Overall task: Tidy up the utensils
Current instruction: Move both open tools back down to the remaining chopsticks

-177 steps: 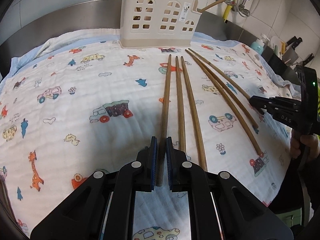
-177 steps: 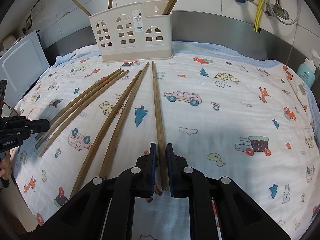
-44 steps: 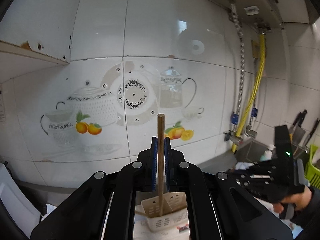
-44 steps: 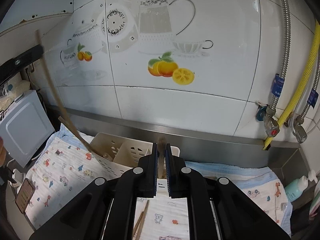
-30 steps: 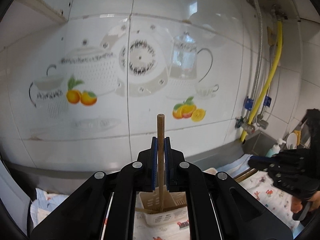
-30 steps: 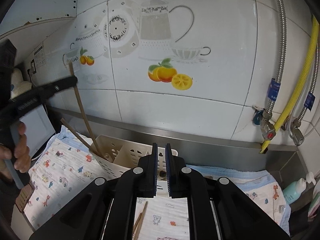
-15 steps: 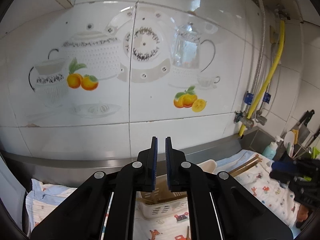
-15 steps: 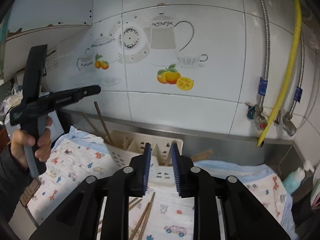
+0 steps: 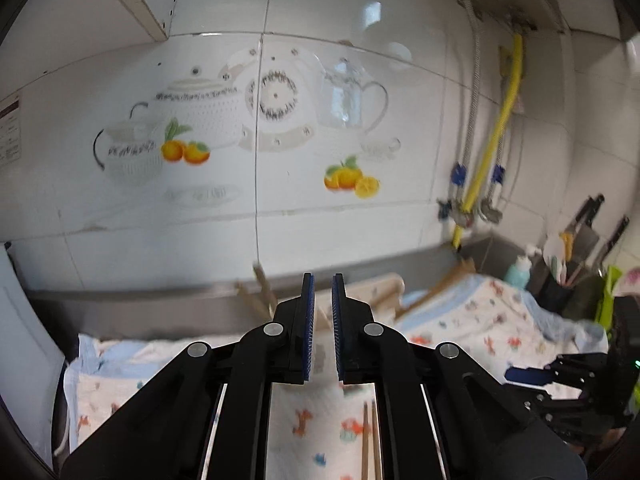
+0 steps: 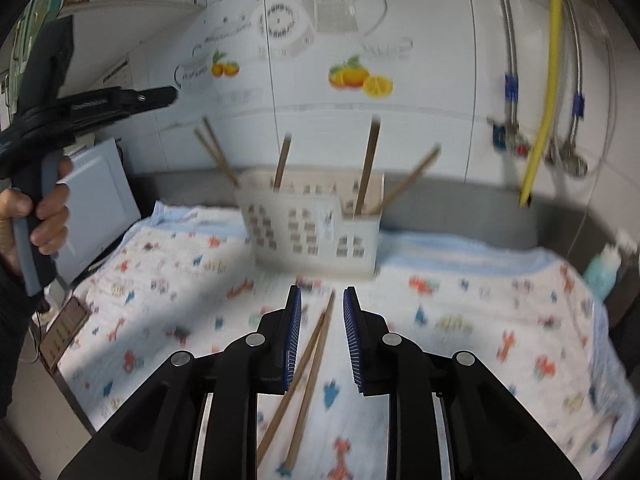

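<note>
The cream utensil holder [image 10: 316, 224] stands at the back of the printed cloth [image 10: 480, 312] with several wooden chopsticks [image 10: 370, 164] leaning in it. Two more chopsticks [image 10: 312, 368] lie on the cloth below my right gripper [image 10: 322, 338], which is open and empty, in the air in front of the holder. My left gripper [image 9: 323, 328] is empty, its pads a narrow gap apart, held high above the holder [image 9: 380, 292]; it also shows at the left of the right wrist view [image 10: 100, 106]. Two chopsticks [image 9: 370, 440] show beneath it.
Tiled wall [image 9: 260, 140] with teapot and fruit pictures stands behind. A yellow hose and taps [image 10: 540, 120] are at the right. A soap bottle [image 10: 604, 268] and knives [image 9: 592, 220] stand at the far right. A white appliance [image 10: 96, 200] is at the left.
Both grippers let their chopsticks go into the holder. Since half a second ago the right gripper has opened wider and dropped back toward the cloth; the left has lifted slightly.
</note>
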The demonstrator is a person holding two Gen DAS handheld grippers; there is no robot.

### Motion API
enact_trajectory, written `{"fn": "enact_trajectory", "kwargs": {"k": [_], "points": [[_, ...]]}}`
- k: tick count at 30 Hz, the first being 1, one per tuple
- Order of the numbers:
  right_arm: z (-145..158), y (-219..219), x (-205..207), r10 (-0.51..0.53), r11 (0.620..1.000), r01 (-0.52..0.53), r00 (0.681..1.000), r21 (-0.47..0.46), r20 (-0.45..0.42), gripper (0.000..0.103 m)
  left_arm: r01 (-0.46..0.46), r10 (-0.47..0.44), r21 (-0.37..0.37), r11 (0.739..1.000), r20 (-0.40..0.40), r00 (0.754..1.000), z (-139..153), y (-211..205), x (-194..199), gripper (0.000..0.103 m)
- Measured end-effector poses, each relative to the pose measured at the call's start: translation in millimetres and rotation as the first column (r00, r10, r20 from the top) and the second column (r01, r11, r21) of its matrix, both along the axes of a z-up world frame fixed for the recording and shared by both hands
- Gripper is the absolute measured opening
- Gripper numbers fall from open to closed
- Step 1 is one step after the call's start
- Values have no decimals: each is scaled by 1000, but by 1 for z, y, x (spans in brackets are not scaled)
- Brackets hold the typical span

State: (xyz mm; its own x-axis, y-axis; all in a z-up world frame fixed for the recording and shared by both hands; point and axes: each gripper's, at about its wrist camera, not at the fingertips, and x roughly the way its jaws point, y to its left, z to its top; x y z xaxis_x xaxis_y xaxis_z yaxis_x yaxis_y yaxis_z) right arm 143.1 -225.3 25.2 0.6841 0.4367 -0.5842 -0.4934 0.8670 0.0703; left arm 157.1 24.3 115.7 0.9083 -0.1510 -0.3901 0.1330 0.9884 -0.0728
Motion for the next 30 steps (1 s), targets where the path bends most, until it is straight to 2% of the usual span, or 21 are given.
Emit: {"fn": "enact_trajectory", "kwargs": {"k": [10, 13, 17, 22, 30], "points": [[-70, -1, -34, -18, 1000, 19, 991, 6, -133, 22, 8, -8, 1, 1000, -109, 994, -69, 4, -60, 10], [-88, 2, -38, -20, 1000, 19, 985, -7, -170, 21, 10, -12, -14, 1000, -162, 987, -93, 5, -71, 16], [-106, 4, -41, -30, 999, 27, 978, -17, -205, 21, 33, -39, -32, 999, -232, 972, -126, 1, -84, 16], [-124, 5, -40, -43, 999, 39, 968, -21, -247, 19, 68, -82, -54, 996, -333, 939, -170, -8, -95, 16], [-134, 5, -39, -58, 998, 54, 963, -21, -262, 15, 84, -104, -67, 994, -410, 906, -209, -19, -103, 16]]}}
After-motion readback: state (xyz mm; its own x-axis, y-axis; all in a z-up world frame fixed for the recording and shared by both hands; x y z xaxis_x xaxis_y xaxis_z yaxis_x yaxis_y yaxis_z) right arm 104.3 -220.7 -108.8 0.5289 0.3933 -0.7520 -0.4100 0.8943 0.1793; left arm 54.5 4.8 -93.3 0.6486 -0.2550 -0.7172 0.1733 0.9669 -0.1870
